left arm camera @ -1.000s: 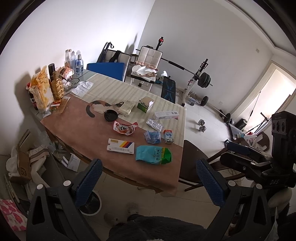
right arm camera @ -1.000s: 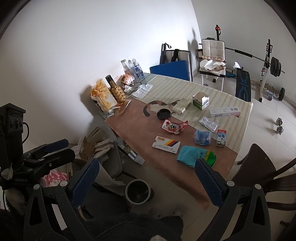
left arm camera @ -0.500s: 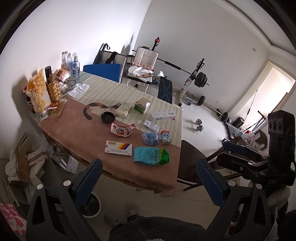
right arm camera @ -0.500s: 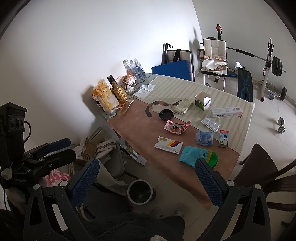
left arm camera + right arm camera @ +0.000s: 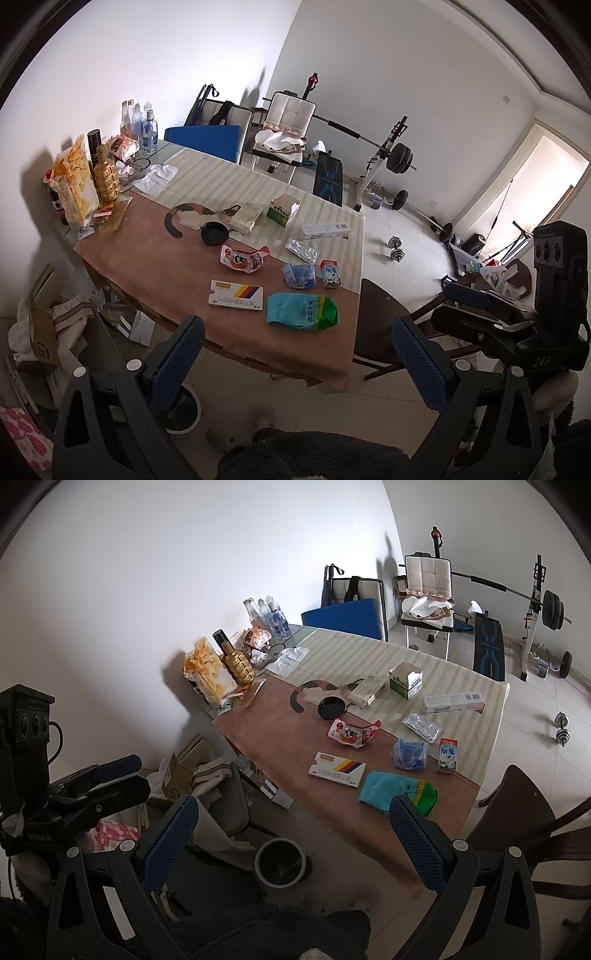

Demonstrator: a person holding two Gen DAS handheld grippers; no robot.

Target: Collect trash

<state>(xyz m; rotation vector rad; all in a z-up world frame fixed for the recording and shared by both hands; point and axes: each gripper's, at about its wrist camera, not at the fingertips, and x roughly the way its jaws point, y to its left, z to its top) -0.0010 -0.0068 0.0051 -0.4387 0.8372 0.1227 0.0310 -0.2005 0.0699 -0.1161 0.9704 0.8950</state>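
Status: nothing collected yet, as far as I can judge; I hold both grippers high and back from the table (image 5: 155, 258), well apart from everything on it.

Left gripper (image 5: 295, 358): jaws wide apart, nothing between them; right gripper (image 5: 291, 834): same, spread and empty.

Landmark is the bin (image 5: 280, 862), on the floor below the table's near edge; what I can see of its inside looks dark and bare, though I cannot see the bottom clearly.

Trash relative to the bin, all up on the table: green-blue bag (image 5: 399, 792) nearest, at the near edge; striped box (image 5: 337, 770) just beyond it; red wrapper (image 5: 352, 733) farther in; blue packet (image 5: 409, 753) and milk carton (image 5: 447, 755) off to the right; blister pack (image 5: 422, 726), toothpaste box (image 5: 453, 703), green carton (image 5: 405, 679) and black lid (image 5: 331, 707) farthest.

Snacks and bottles (image 5: 271, 614) by the wall I take as not trash, but I cannot be sure.

Left to do: every pick and every drop; I judge the bag the easiest first target.
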